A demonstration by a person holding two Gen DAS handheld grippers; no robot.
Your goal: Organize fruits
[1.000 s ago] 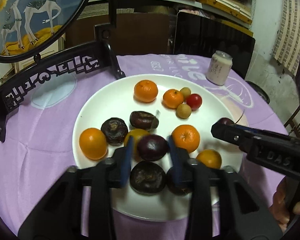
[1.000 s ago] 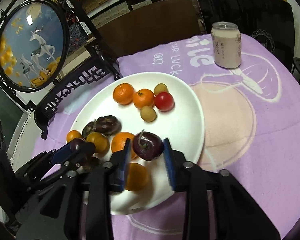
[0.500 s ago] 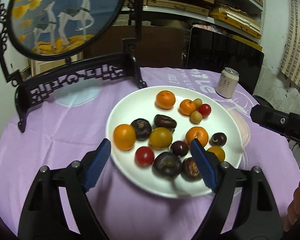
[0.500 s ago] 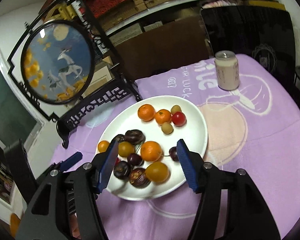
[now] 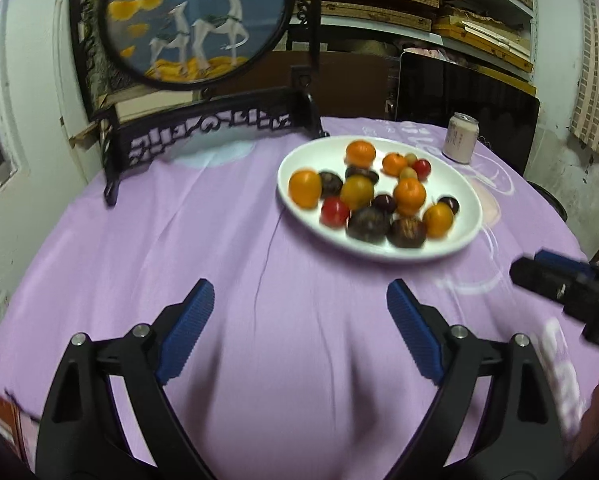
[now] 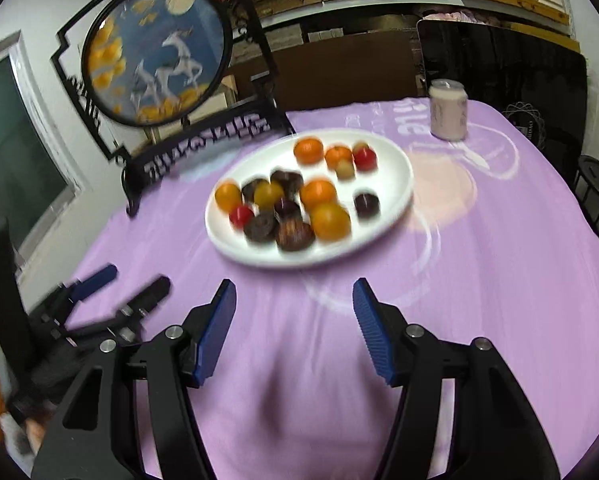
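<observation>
Both the left gripper (image 5: pixel 299 320) and the right gripper (image 6: pixel 293 312) hang empty with jaws spread wide over the purple surface (image 5: pixel 179 240), the plate (image 6: pixel 395 184) of fruits (image 6: pixel 295 204) lying ahead, roughly equally near either.

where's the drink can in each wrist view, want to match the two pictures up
Left wrist view: the can stands upper right on the purple cloth, just past the far right rim of the white plate.
Right wrist view: the can stands upper right, beyond the plate and apart from it.
Shared landmark: the round deer picture on its black stand, behind the plate to the left in both.
</observation>
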